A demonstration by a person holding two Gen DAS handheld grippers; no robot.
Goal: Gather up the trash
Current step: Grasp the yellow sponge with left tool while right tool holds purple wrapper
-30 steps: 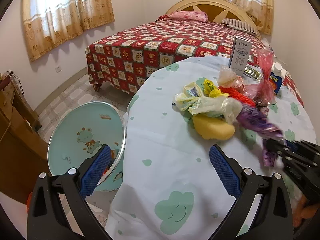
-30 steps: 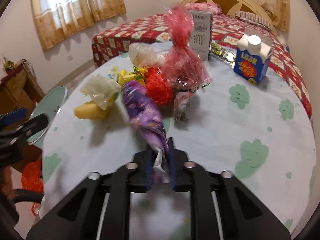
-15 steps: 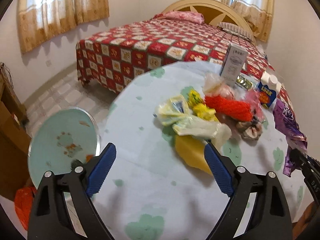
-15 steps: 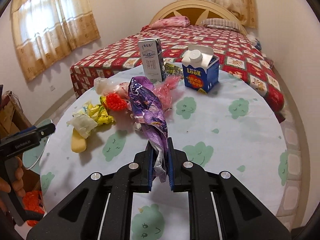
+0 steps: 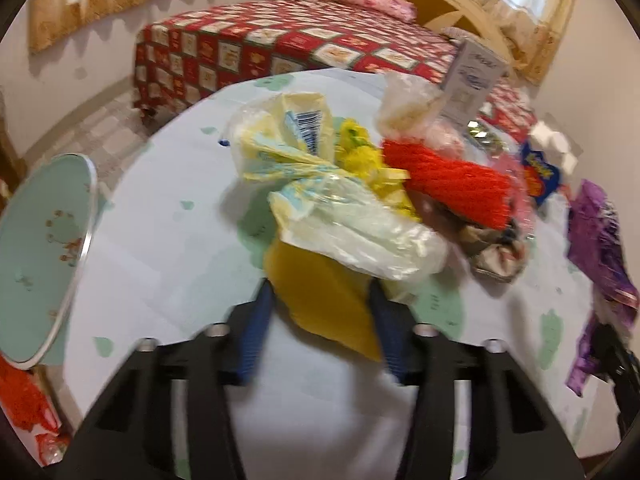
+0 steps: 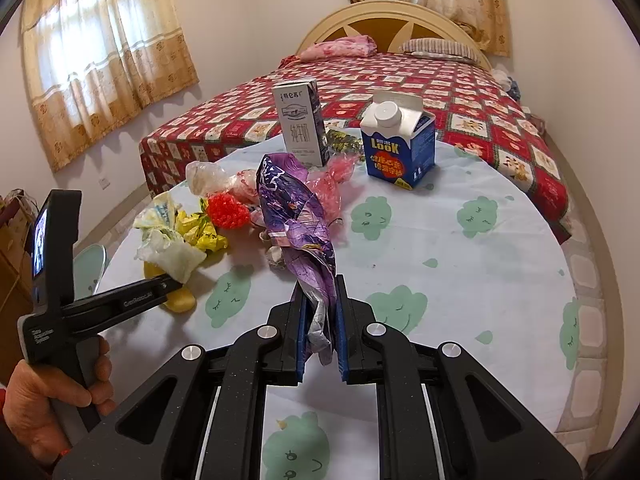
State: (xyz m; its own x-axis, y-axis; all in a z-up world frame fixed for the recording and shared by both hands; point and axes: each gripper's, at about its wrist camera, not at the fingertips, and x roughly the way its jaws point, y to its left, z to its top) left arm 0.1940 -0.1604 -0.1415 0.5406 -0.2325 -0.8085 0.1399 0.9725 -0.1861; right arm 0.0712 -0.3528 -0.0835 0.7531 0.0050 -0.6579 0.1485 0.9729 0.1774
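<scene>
The trash is a loose heap on the counter (image 6: 460, 264), which wears a pale cloth with green cloud faces. Lowest in the heap, in the left wrist view's centre, is a yellow piece (image 5: 324, 300), partly under a crumpled clear bag (image 5: 360, 228), and the left hand-held gripper (image 5: 320, 320) has it between its blue pads; the jaws have just been closing in on it, though the blur makes it hard to say whether the pads actually press it yet. Right behind that sit a pale yellow wrapper (image 5: 280, 140), some bright yellow scraps (image 5: 360, 156) and a red mesh net (image 5: 452, 180). In the right wrist view the right hand-held gripper (image 6: 322, 332) is clamped on the tail of a purple snack bag (image 6: 296, 220), which sticks up in the middle of the frame, off the cloth. Further back, upper middle, a grey milk carton (image 6: 300, 120) and a blue LooK carton (image 6: 400, 144) stand upright, near each other but apart. A hand (image 6: 48, 392) at lower left grips the other tool's handle. Behind the counter is a bed (image 6: 460, 92) with a red patterned cover, and a mint-green round stool (image 5: 40, 256) shows at the left edge.
</scene>
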